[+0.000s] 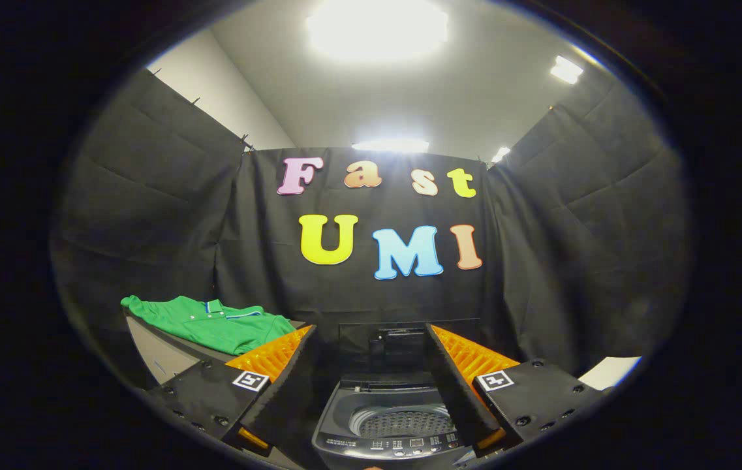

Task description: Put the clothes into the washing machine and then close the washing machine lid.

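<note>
A green polo shirt (214,323) lies crumpled on a table top (162,352), off to the left beyond my left finger. A small grey top-loading washing machine (387,431) stands below and between my fingers. Its lid (387,343) is raised upright at the back, and the perforated drum (403,423) shows inside. My gripper (371,339) hangs above the machine, open, with nothing between its fingers.
Black cloth walls close the booth at the back and on both sides. A pale surface (609,372) shows to the right, beyond my right finger. A control panel (390,447) runs along the machine's near edge.
</note>
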The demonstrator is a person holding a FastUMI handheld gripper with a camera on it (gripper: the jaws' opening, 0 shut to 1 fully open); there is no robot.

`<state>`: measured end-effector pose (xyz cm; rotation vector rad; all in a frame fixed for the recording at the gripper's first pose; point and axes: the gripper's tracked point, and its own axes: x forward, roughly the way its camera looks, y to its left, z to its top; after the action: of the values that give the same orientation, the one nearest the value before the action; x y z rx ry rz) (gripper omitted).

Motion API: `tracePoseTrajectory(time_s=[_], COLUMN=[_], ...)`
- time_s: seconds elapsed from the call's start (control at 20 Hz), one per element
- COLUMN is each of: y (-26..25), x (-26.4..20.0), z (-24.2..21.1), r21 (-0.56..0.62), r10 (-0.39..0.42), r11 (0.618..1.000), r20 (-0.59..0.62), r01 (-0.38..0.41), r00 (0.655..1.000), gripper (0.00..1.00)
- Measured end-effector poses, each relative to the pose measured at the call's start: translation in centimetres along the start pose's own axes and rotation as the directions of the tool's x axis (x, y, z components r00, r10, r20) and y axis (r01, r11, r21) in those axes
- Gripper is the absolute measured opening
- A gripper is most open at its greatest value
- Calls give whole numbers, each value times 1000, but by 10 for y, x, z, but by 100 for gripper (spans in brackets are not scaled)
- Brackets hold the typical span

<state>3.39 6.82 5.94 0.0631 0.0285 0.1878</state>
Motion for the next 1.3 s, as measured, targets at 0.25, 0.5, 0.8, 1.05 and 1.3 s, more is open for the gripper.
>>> tracePoseTrajectory(time_s=[0.25,0.5,0.8,1.05,1.3], y=[35,78,93,122,169], x=[26,55,91,109,125], z=[14,16,8,21,23], r21=[18,154,148,110,116], r10=[93,242,257,279,334], r11=[996,963,962,960,943], r20=[-31,-130,-212,-242,-321], r01=[-92,-222,-229,-259,-313], r00=[995,961,943,929,886], gripper=[99,99,97,97,97])
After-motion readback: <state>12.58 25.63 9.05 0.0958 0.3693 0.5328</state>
